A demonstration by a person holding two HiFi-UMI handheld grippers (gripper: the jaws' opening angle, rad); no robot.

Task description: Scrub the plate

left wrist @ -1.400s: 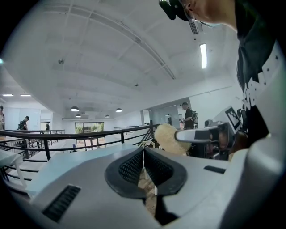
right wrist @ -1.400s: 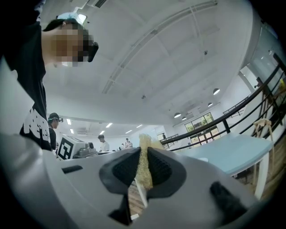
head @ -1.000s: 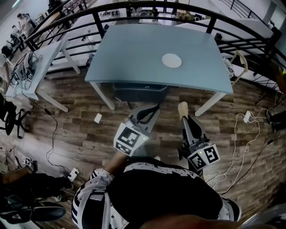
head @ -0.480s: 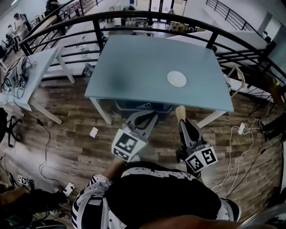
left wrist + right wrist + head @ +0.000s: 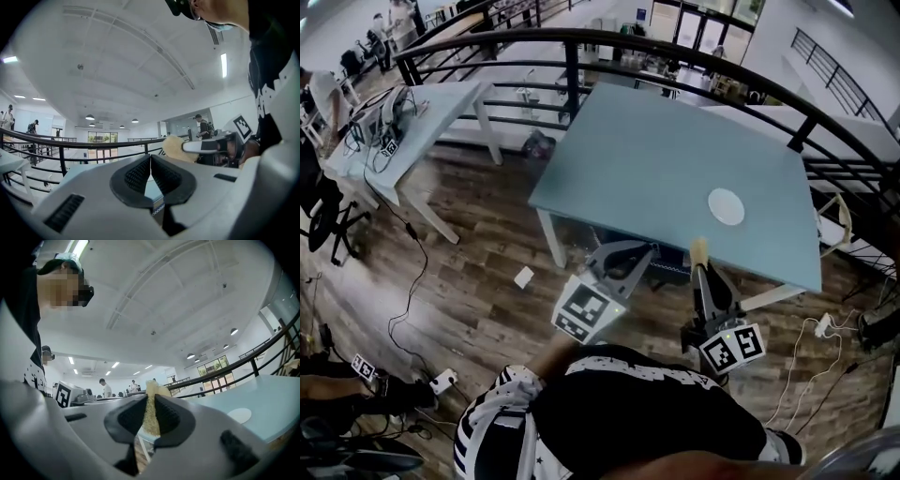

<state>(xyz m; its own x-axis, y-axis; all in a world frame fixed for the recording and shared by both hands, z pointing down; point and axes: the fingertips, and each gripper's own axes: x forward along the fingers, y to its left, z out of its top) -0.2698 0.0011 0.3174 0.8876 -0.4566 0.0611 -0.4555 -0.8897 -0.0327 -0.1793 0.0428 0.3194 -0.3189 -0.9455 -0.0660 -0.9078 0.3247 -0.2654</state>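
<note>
counter: blue, ahead of both grippers | left gripper: fingers pressed together, holding nothing | right gripper: fingers pinching tan sponge | plate: white, right near part of counter, untouched

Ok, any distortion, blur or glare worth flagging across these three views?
Head view: strong fisheye, the railing bows, yet the plate and table are sharp. Left gripper view: black corners, and the strip light glares. Right gripper view: same dark corners, sponge sharp, plate small but clear.
</note>
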